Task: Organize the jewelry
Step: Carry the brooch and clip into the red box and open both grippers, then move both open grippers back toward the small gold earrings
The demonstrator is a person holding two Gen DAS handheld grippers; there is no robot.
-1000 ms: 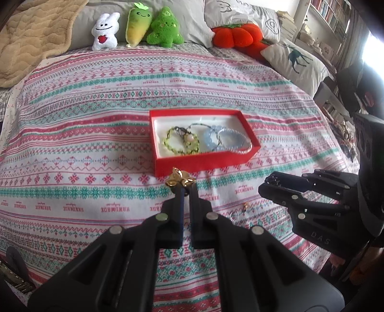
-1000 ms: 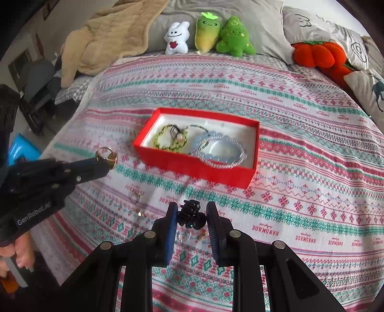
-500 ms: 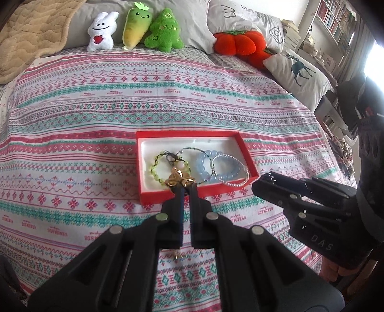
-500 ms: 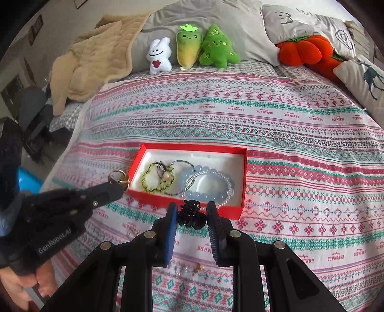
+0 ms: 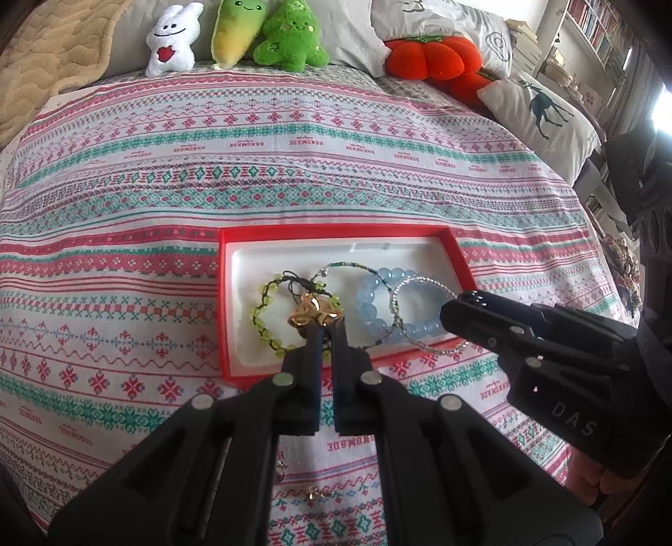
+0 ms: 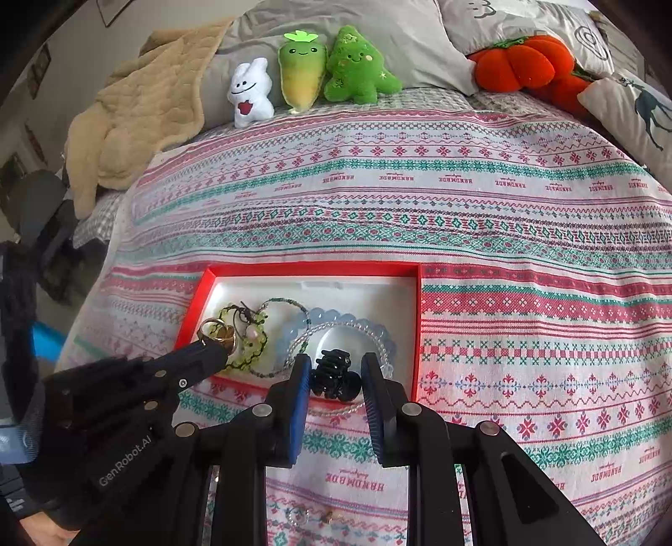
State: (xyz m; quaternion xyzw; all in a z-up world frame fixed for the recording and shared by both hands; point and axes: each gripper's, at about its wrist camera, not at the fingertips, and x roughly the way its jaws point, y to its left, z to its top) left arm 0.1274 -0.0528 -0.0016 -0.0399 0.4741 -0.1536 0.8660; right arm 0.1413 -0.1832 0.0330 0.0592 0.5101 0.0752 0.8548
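Note:
A red jewelry box [image 5: 336, 232] with a white lining lies on the patterned bedspread; it also shows in the right wrist view [image 6: 311, 269]. It holds a green bead bracelet [image 5: 264, 313], a pale blue bead bracelet [image 5: 374, 302] and a clear bead bracelet [image 5: 403, 319]. My left gripper [image 5: 323, 325] is shut on a gold ring ornament [image 5: 313, 315] and holds it over the box's front left part; it also shows in the right wrist view [image 6: 216, 332]. My right gripper [image 6: 336, 369] is shut on a black hair claw clip [image 6: 336, 376] over the box's front edge.
Small loose jewelry pieces [image 5: 313, 495] lie on the bedspread in front of the box, also in the right wrist view [image 6: 311, 516]. Plush toys [image 5: 235, 33], an orange pumpkin cushion [image 5: 424, 59] and pillows line the far bed edge. A beige blanket [image 6: 134, 117] lies far left.
Both grippers have moved forward toward the box with their items held. The gold ornament and the black clip are now over the box instead of in front of it.

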